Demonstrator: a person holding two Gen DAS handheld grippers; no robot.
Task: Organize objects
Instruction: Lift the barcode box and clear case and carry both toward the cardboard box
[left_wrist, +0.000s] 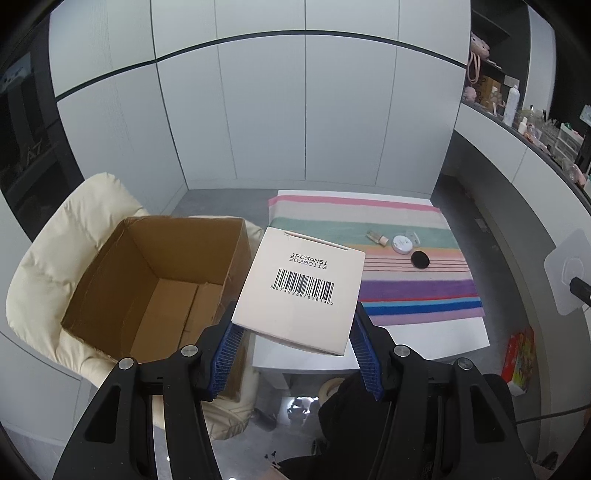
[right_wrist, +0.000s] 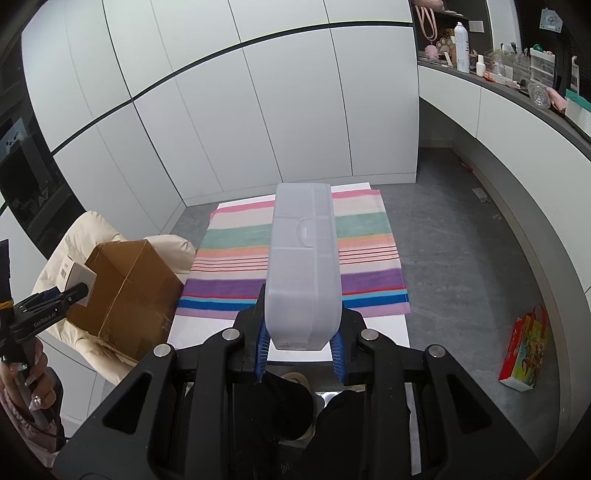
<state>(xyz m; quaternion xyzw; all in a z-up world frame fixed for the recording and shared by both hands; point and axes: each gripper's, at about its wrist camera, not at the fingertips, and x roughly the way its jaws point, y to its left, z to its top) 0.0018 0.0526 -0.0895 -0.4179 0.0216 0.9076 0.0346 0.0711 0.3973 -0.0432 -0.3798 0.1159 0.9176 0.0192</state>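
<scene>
1. While the left tongs (left_wrist: 295, 332) are clamped on the near edge of a white barcoded carton (left_wrist: 301, 288), that carton hangs in the air just right of the open cardboard box (left_wrist: 155, 280), partly over the gap between the box and the white surface (left_wrist: 443, 336).
2. From these tongs the box mouth lies to the left and slightly ahead; its long axis runs away from the camera, roughly parallel to the fingers, so a sideways shift leftward looks like the move needed before any release.
3. Resting on a cream padded chair (left_wrist: 55, 266), the box appears empty inside, so the carton should fit flat.
4. Closed on the end of a translucent plastic case (right_wrist: 303, 266), the right tongs (right_wrist: 301, 349) hold it lengthwise, pointing straight ahead above the striped cloth (right_wrist: 369, 258).
5. Seen from the right wrist, the box is far to the left, near the left tongs; the left hand is clearly the nearer one.
6. Small items remain on the cloth: a little bottle (left_wrist: 377, 237), a round white tin (left_wrist: 402, 244) and a black disc (left_wrist: 420, 259), well apart from both tongs.
</scene>
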